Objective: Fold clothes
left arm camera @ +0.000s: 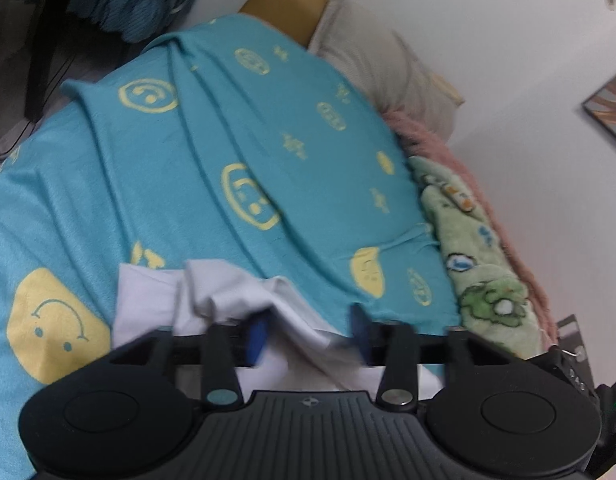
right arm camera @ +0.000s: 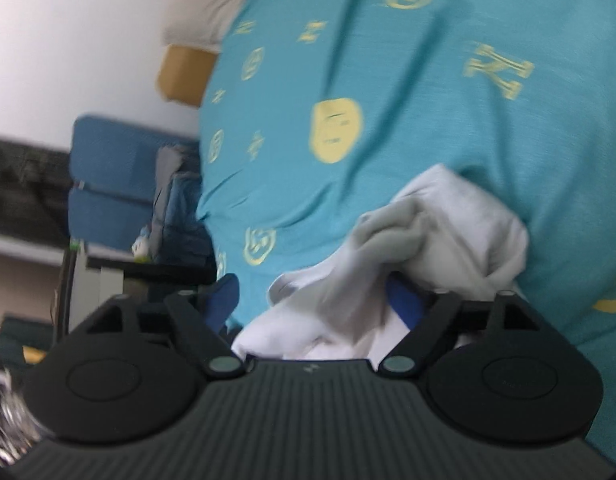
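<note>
A crumpled white garment (left arm camera: pixel 212 296) lies on a teal bedsheet with yellow smiley faces (left arm camera: pixel 196 152). My left gripper (left arm camera: pixel 308 332) is open, its blue pads (left arm camera: pixel 257 336) astride a fold of the white cloth that drapes between them. In the right wrist view the same white garment (right arm camera: pixel 448 232) is bunched up on the teal sheet (right arm camera: pixel 408 80). My right gripper (right arm camera: pixel 314 306) is open wide, with the cloth lying between its blue pads (right arm camera: pixel 224 300) and partly covering the right one.
A beige pillow (left arm camera: pixel 384 60) and a yellow-brown headboard (left arm camera: pixel 284 4) are at the bed's far end. A green patterned blanket (left arm camera: pixel 472 248) and pink fluffy fabric (left arm camera: pixel 460 160) lie along the wall side. A blue chair (right arm camera: pixel 120 176) and dark furniture stand beside the bed.
</note>
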